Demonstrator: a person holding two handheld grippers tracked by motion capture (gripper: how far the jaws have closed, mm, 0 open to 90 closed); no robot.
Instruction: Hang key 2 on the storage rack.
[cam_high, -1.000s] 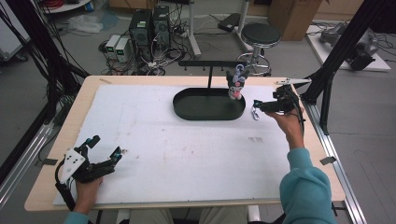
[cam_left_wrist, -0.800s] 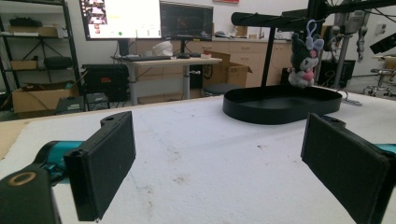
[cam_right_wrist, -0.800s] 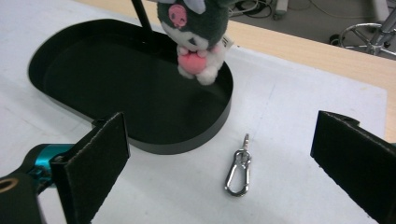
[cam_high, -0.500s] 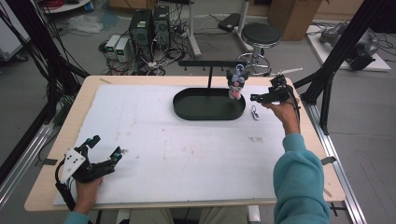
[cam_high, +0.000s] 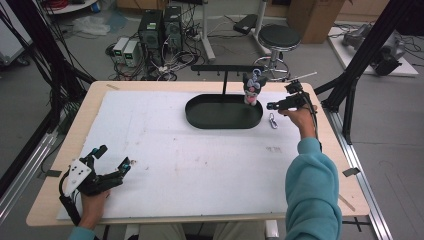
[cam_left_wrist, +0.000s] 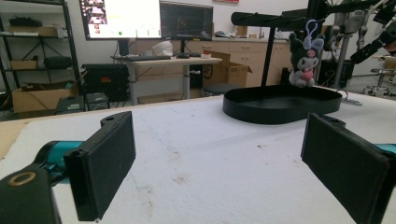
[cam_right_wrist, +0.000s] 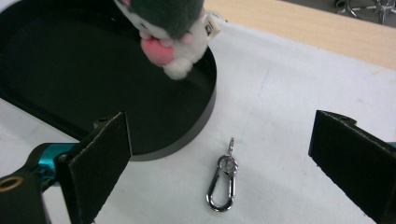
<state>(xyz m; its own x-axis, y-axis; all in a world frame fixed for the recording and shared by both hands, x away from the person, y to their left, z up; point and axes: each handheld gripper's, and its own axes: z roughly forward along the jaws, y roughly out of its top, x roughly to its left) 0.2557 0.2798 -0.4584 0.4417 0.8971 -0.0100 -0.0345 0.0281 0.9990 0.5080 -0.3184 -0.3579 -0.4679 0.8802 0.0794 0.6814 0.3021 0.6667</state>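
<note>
A dark plush toy (cam_high: 253, 88) with a pink heart hangs by its blue ring from the black bar stand (cam_high: 227, 67), over the right end of the black oval tray (cam_high: 196, 116). A silver carabiner (cam_high: 273, 120) lies on the white mat just right of the tray. My right gripper (cam_high: 278, 101) hovers open above the carabiner, right of the plush, holding nothing. In the right gripper view the carabiner (cam_right_wrist: 223, 179) lies between the wide-apart jaws, with the plush (cam_right_wrist: 168, 28) and the tray (cam_right_wrist: 205, 112) ahead. My left gripper (cam_high: 114, 156) rests open at the near left corner.
The white mat (cam_high: 200, 160) covers most of the wooden table (cam_high: 350, 150). In the left gripper view the tray (cam_left_wrist: 280, 105), the plush (cam_left_wrist: 303, 60) and the stand (cam_left_wrist: 268, 18) stand far ahead. Black frame struts (cam_high: 350, 90) rise at the table's right edge.
My right gripper has shifted a little left and away from me, closer to the plush. The carabiner stays on the mat. The left gripper has not moved.
</note>
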